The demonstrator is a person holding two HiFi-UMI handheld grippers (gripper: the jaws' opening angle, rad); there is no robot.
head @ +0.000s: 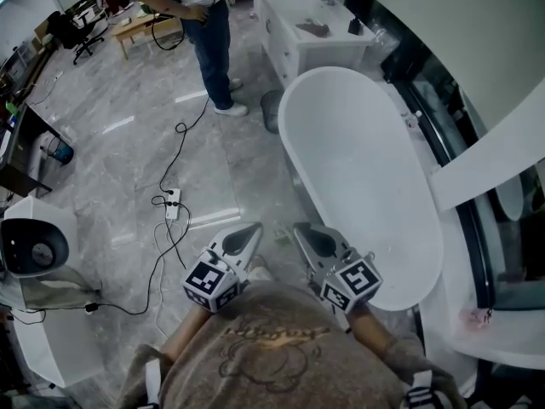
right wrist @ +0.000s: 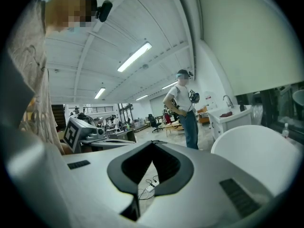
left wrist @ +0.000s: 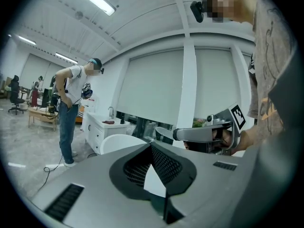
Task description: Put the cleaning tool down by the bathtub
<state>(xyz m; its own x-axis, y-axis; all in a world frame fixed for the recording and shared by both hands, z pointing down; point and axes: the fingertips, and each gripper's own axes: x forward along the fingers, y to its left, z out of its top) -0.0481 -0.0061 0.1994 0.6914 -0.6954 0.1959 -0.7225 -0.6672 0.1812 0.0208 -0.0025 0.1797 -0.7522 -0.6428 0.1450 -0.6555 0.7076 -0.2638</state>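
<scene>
The white oval bathtub [head: 358,169] stands on the grey floor ahead and to the right; it also shows as the bathtub [left wrist: 118,144] in the left gripper view and the bathtub [right wrist: 256,151] in the right gripper view. No cleaning tool is visible in any view. My left gripper [head: 254,228] and right gripper [head: 300,228] are held side by side close to my chest, just short of the tub's near end, both pointing forward. The left gripper [left wrist: 152,145] has its jaws meeting at the tip with nothing between them. The right gripper [right wrist: 153,144] is likewise shut and empty.
A person [head: 209,24] stands at the far end of the floor beside a white vanity [head: 294,45] with a tap and a brown item on top. A power strip [head: 173,204] with trailing cables lies left of the tub. A white machine [head: 34,245] sits at far left.
</scene>
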